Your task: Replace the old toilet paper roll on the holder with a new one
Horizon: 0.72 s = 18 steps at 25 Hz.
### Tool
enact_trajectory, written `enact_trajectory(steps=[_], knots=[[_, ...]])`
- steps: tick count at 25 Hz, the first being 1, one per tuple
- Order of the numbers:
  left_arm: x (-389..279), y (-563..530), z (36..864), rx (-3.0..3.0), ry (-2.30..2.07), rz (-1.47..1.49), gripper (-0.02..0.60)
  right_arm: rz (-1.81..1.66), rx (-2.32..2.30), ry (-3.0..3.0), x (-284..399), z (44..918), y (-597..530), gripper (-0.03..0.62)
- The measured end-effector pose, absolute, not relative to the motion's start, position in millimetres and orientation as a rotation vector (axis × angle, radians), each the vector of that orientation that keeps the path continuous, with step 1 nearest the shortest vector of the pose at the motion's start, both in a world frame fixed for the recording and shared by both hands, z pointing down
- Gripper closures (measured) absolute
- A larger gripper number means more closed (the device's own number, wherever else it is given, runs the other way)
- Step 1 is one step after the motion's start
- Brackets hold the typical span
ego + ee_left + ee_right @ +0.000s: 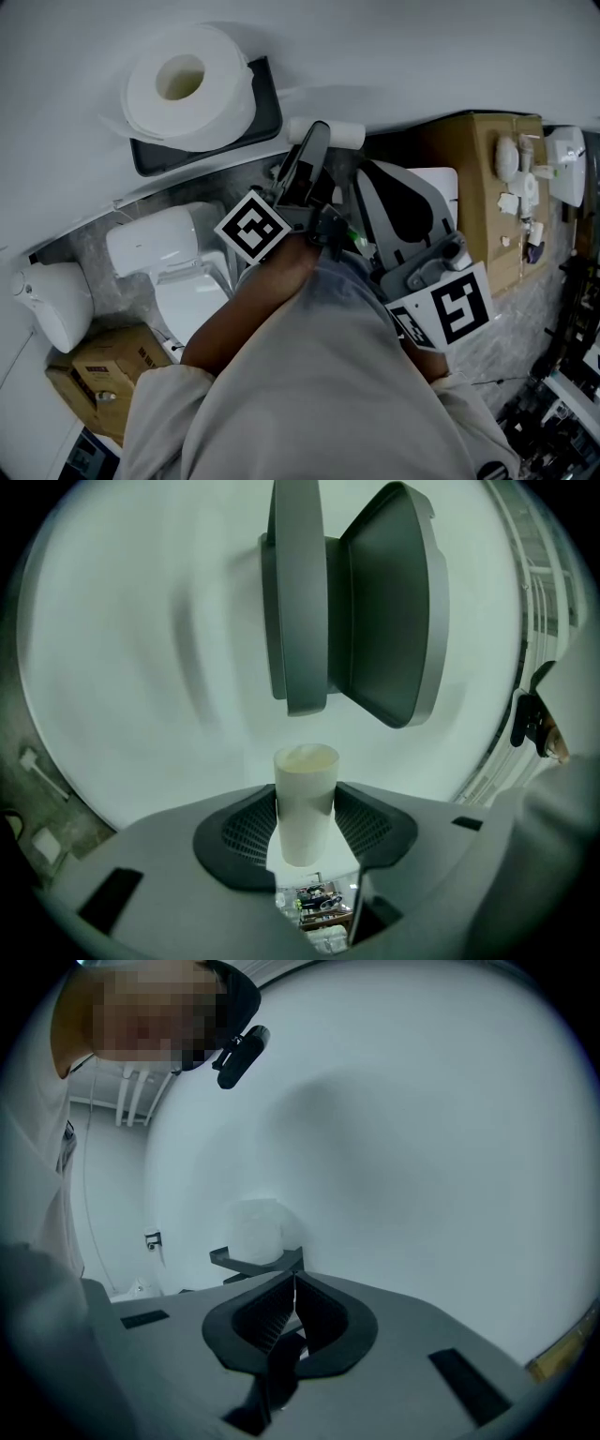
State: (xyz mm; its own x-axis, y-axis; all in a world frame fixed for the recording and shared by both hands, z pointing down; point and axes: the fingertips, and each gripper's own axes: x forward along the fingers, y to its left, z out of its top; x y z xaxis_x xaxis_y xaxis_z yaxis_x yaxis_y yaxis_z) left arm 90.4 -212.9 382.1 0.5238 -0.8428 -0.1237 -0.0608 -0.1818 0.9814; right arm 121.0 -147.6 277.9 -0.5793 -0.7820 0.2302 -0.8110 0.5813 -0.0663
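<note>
Roll (187, 80) rests on a dark shelf (267, 108) on the wall; the left gripper (317, 142) carries a tube (339, 133) just beside it. Left gripper view: jaws pinch the tube (305, 789), shelf (384, 602) beyond. Right gripper view: the right gripper (293, 1309) is pressed together, empty.

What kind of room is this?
Most likely a bathroom: there is a white toilet, a big toilet paper roll on a dark tray, and an empty cardboard tube in the left gripper.
</note>
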Motion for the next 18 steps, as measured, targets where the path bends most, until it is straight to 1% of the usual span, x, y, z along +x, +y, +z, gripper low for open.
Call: enact_trajectory(steps=[5, 11, 18], knots=[[84.7, -202.9, 382.0, 1.680, -0.836, -0.782, 0.380, 0.257, 1.324, -2.656, 116.9, 276.2, -145.3, 0.576], [59.2, -189.0, 389.4, 1.776, -0.934, -0.650, 0.381, 0.271, 1.266, -2.694, 94.2, 278.1, -146.2, 0.576], [49.1, -171.2, 378.4, 1.916, -0.950, -0.551, 0.383, 0.284, 1.196, -2.739, 68.5, 275.7, -147.0, 0.576]])
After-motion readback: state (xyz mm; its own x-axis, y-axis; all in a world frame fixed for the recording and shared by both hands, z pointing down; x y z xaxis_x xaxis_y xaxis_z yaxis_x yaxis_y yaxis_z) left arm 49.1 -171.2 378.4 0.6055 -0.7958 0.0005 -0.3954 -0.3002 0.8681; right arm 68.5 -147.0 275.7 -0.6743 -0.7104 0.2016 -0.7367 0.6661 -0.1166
